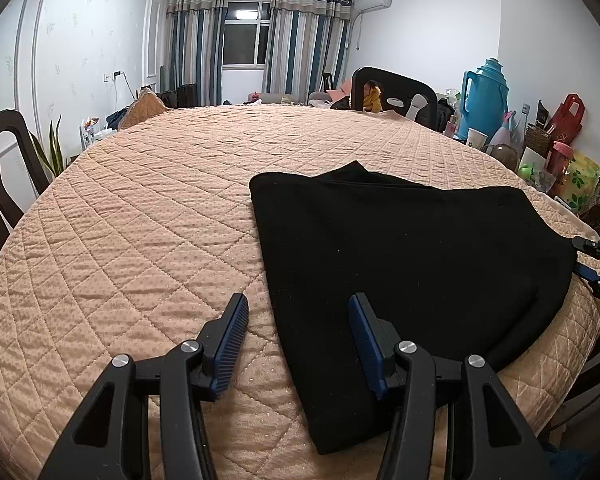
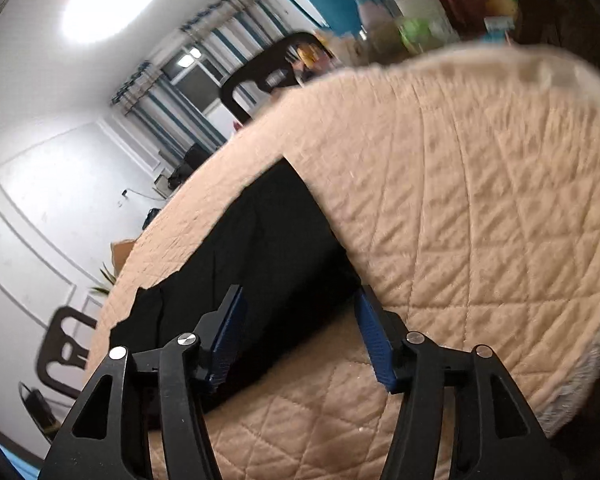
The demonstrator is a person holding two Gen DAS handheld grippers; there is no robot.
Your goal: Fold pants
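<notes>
Left hand-held gripper [image 1: 298, 320]: fingers spread, nothing between them. It hovers low over the near edge of the counter [image 1: 140, 208], which is covered in a quilted peach cloth. Its right finger sits over the near-left corner of the pants [image 1: 400, 248]; its left finger is over bare quilt. So the left edge of the garment passes between the two fingers.

Pants: black, already folded into a flat, roughly trapezoid block, lying on the right half of the counter. Long axis runs from the near edge away and slightly left toward the far corner.

Right hand-held gripper [image 2: 298, 320]: also spread and empty, tilted, view blurred. The pants [image 2: 260, 240] lie ahead and to its left, the near-right corner between its fingers.

Judgement: both are equally close; the next fold likely needs both near corners pinched.

Far: chair [image 1: 392, 92], teal flask [image 1: 484, 96].
</notes>
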